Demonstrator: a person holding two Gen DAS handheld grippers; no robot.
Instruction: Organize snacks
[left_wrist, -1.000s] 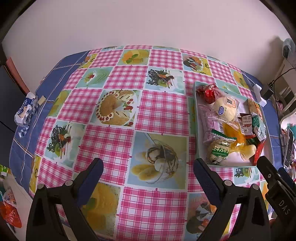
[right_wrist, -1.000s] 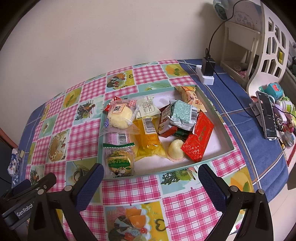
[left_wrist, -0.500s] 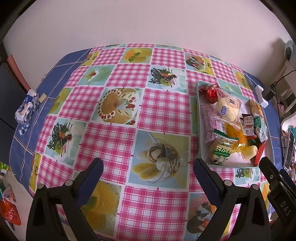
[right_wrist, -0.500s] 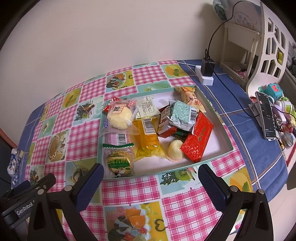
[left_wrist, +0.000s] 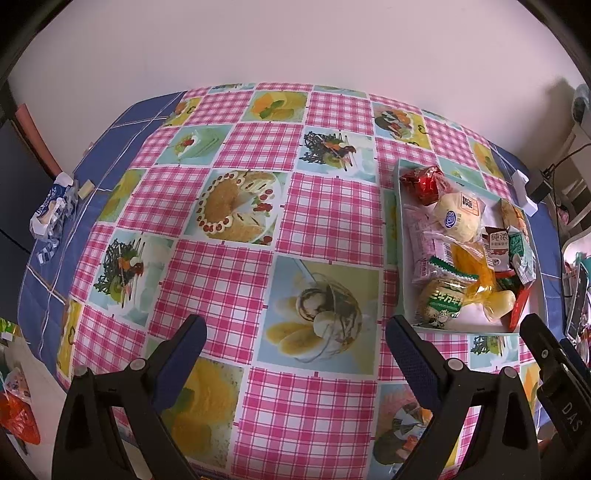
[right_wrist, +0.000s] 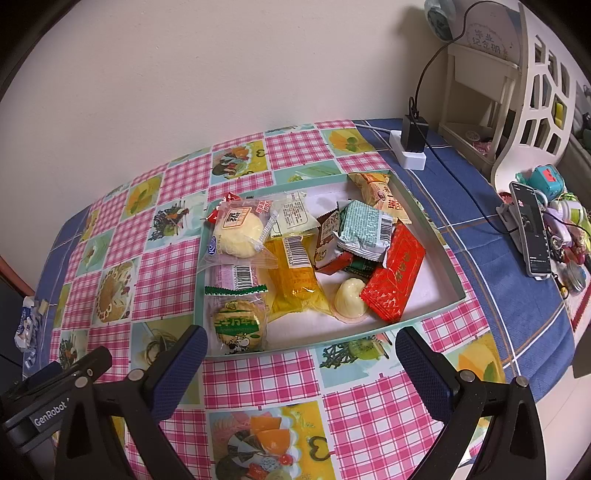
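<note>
A shallow white tray with a green rim (right_wrist: 443, 258) sits on the checked tablecloth and holds several wrapped snacks: a round yellow bun (right_wrist: 238, 234), a green-labelled biscuit pack (right_wrist: 236, 325), an orange pack (right_wrist: 295, 284), a red packet (right_wrist: 397, 277), a yellow jelly cup (right_wrist: 349, 297). The tray also shows at the right of the left wrist view (left_wrist: 400, 236). My right gripper (right_wrist: 301, 345) is open and empty, just in front of the tray. My left gripper (left_wrist: 295, 336) is open and empty over bare tablecloth, left of the tray.
A white power strip with a black plug (right_wrist: 410, 144) lies behind the tray. A phone (right_wrist: 532, 229), toys and a white shelf (right_wrist: 480, 74) crowd the right edge. A blue-white wrapper (left_wrist: 51, 210) lies at the table's left edge. A wall runs behind.
The left wrist view has drawn slightly back and up, so the table looks a little lower and smaller. The right gripper has barely moved. Both grippers stayed open.
</note>
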